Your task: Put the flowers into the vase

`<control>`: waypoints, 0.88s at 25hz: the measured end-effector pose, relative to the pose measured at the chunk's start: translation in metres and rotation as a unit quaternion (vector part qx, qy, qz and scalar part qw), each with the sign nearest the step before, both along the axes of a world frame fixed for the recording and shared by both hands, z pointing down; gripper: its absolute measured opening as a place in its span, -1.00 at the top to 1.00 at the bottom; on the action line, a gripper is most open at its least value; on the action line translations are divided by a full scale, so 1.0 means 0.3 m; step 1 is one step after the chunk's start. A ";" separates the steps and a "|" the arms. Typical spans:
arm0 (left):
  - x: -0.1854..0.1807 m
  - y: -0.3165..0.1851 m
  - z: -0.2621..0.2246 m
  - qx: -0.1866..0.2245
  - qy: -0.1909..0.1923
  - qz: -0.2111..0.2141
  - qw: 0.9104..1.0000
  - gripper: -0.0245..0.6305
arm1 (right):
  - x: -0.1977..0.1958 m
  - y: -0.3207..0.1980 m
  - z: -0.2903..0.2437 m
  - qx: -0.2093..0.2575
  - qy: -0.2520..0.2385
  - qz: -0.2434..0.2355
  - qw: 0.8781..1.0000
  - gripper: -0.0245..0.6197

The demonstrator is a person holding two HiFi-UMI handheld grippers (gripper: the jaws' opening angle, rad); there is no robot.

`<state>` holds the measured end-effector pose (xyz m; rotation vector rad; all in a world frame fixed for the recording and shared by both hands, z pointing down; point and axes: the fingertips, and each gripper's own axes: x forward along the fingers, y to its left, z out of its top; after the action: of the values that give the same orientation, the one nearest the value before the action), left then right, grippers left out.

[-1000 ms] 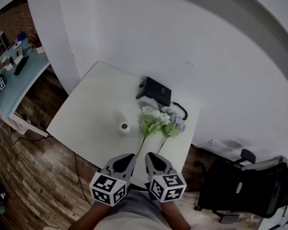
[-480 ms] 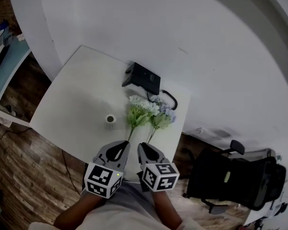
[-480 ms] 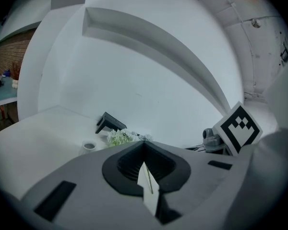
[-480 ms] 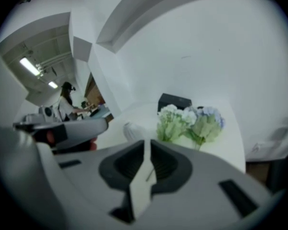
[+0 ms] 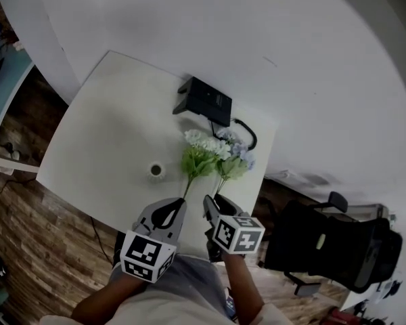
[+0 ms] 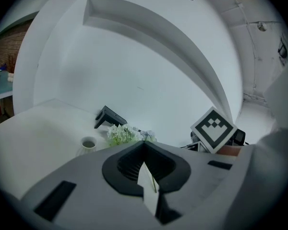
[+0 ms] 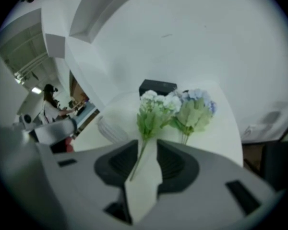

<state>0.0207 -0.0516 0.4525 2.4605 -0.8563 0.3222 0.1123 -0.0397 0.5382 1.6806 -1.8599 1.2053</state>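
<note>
At the table's [image 5: 88, 147] near edge, brackets the flower stem [image 7: 142, 152] — lying near-to-far — between the right gripper's [image 5: 216, 204] just-parted jaws; left gripper's [image 6: 144, 145] pressed together.

Your head camera looks steeply down on the table [image 5: 101, 134]. The cameras on your left gripper [image 5: 179, 203] and right gripper [image 5: 212, 201] look low along their jaws, sharing the flowers [image 5: 203, 158] just ahead.

On the table [image 5: 108, 127] the vase [image 5: 156, 170] stands left of the flowers [image 5: 210, 156], a boxy device [image 5: 204, 101] behind them.
</note>
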 end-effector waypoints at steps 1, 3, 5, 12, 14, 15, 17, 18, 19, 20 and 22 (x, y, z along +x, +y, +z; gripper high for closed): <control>0.005 -0.003 0.004 -0.001 -0.001 0.003 1.000 0.85 | 0.016 -0.004 0.015 -0.010 -0.004 0.002 1.000 0.54; 0.017 -0.012 0.012 0.000 -0.005 0.009 1.000 0.85 | 0.047 -0.016 0.040 -0.022 -0.002 -0.005 1.000 0.54; 0.028 -0.018 0.019 -0.003 -0.005 0.013 1.000 0.85 | 0.077 -0.027 0.069 -0.036 0.003 -0.014 0.999 0.54; 0.068 0.003 0.037 -0.012 -0.005 0.030 0.999 0.85 | 0.174 -0.028 0.178 -0.095 -0.017 -0.022 0.995 0.54; 0.070 0.006 0.043 -0.016 -0.006 0.031 0.999 0.85 | 0.184 -0.026 0.205 -0.109 -0.022 -0.028 0.993 0.54; 0.072 0.005 0.046 -0.017 -0.006 0.032 0.999 0.85 | 0.191 -0.026 0.219 -0.115 -0.021 -0.031 0.993 0.54; 0.078 0.002 0.052 -0.017 -0.010 0.034 0.999 0.85 | 0.203 -0.029 0.243 -0.126 -0.022 -0.032 0.991 0.54; 0.082 0.000 0.058 -0.018 -0.014 0.035 0.999 0.85 | 0.208 -0.031 0.253 -0.130 -0.024 -0.030 0.991 0.53; 0.085 -0.002 0.065 -0.020 -0.019 0.035 0.999 0.85 | 0.212 -0.034 0.262 -0.134 -0.026 -0.029 0.990 0.53; 0.089 -0.005 0.071 -0.021 -0.025 0.036 0.999 0.85 | 0.216 -0.037 0.270 -0.138 -0.027 -0.027 0.990 0.53; 0.104 -0.011 0.076 -0.022 -0.028 0.038 0.999 0.85 | 0.222 -0.046 0.285 -0.144 -0.029 -0.026 0.989 0.53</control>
<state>0.0519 -0.0549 0.4752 2.4586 -0.7712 0.4355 0.1788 -0.0535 0.6236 1.4467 -1.6567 1.4374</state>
